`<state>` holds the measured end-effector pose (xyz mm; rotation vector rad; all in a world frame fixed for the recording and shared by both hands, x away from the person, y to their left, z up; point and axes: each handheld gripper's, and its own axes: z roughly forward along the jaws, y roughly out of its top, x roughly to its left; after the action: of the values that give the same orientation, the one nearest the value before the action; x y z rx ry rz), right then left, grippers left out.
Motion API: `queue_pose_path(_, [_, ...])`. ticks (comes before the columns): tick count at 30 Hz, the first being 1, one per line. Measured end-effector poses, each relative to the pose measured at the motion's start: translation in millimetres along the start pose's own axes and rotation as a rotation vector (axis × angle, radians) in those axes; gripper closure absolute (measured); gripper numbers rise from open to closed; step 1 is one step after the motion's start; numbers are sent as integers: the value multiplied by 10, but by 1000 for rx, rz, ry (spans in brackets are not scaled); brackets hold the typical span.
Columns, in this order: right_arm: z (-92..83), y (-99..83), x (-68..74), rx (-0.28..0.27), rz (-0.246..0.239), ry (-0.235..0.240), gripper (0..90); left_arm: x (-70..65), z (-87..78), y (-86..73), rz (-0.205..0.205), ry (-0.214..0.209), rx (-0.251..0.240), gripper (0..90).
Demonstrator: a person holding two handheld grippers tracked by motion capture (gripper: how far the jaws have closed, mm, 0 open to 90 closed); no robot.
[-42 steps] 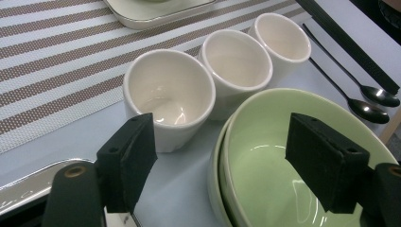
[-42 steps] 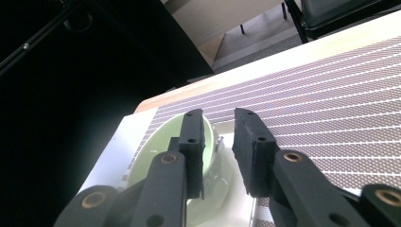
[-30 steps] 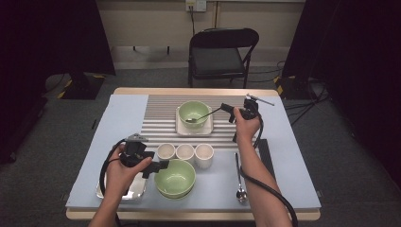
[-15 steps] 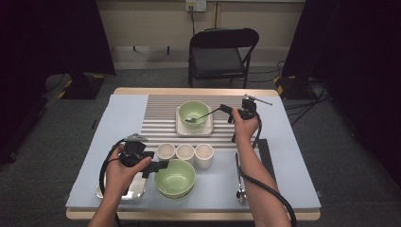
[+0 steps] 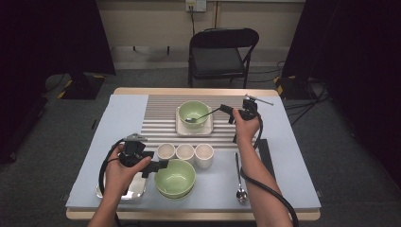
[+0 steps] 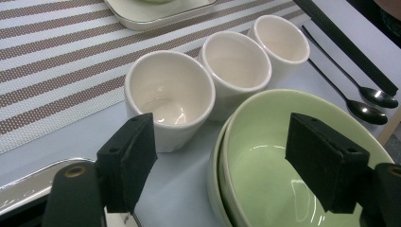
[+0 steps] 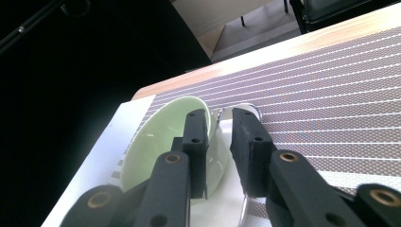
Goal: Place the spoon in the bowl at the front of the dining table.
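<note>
1. Setting: staged recording room or lab, not a lived-in kitchen
2. Black curtains (image 5: 56,38) hang at left and right of a plain pale wall with a socket (image 5: 195,4)
3. Grey carpet floor (image 5: 47,142), cables trailing across it near the right curtain
4. One black folding chair (image 5: 220,52) behind a lone table (image 5: 293,161) laid with a striped mat (image 5: 161,118) and tableware

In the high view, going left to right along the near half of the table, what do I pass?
Metal tray → left gripper → near green bowl → spoon lying on the mat → black strip.
</note>
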<state>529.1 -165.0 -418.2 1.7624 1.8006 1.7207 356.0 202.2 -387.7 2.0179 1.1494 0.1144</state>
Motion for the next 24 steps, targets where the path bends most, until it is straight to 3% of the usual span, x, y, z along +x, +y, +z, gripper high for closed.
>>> queue_pose_path(17, [-148,-8,-58,25,-41,-30,545,-21,-8,1,8,2,-1,251])
queue_pose_path(24, [-179,-15,-73,44,-86,-62,463,-24,-5,-3,13,3,2,252])
